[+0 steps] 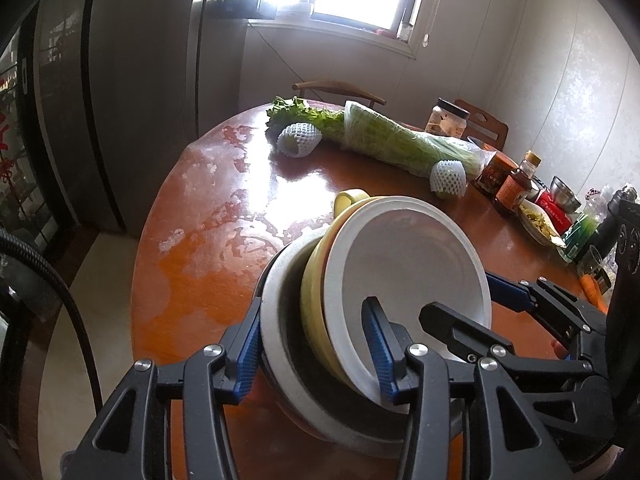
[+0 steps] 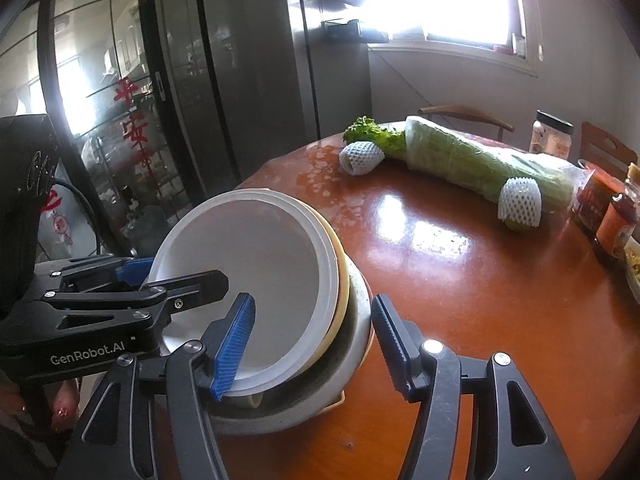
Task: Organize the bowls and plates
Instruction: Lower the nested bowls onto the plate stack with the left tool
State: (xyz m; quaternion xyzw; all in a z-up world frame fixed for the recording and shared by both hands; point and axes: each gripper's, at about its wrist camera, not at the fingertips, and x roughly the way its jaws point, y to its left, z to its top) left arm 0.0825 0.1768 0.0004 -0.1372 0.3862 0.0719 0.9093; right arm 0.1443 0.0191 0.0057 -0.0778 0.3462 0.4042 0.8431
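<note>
1. Where the room closes in behind the table, a tall dark grey refrigerator (image 1: 152, 80) stands left of a bright window.
2. Nearer, a round reddish-brown wooden table (image 1: 192, 280) with a worn, glossy top carries everything else.
3. Across its far side lies a long bunch of green celery in a clear plastic bag (image 1: 400, 140).
4. At the near edge of the table sits the stack of dishes. A wide dark bowl with a pale grey rim (image 1: 276, 344) is at the bottom and rests on the wood. A yellow bowl (image 1: 312, 312) is nested in it, and a white plastic bowl (image 1: 400, 256) lies on top. The upper two lean at a tilt.
5. The left gripper (image 1: 314, 306) straddles the stack's rims at a narrow setting. One blue pad is against the outside of the grey rim, the other lies inside the white bowl, and it appears clamped on them.
6. The right gripper (image 2: 314, 300) straddles the opposite side at a wider gape. One pad is inside the white bowl, and the outer pad seems just clear of the grey rim.
7. Two white foam fruit nets lie beside the celery, one near the leaves (image 1: 298, 140) and one near the stalk end (image 1: 448, 176).
8. A clear jar with a black lid (image 1: 450, 118) and brown sauce bottles (image 1: 516, 188) crowd the table's right edge.
</note>
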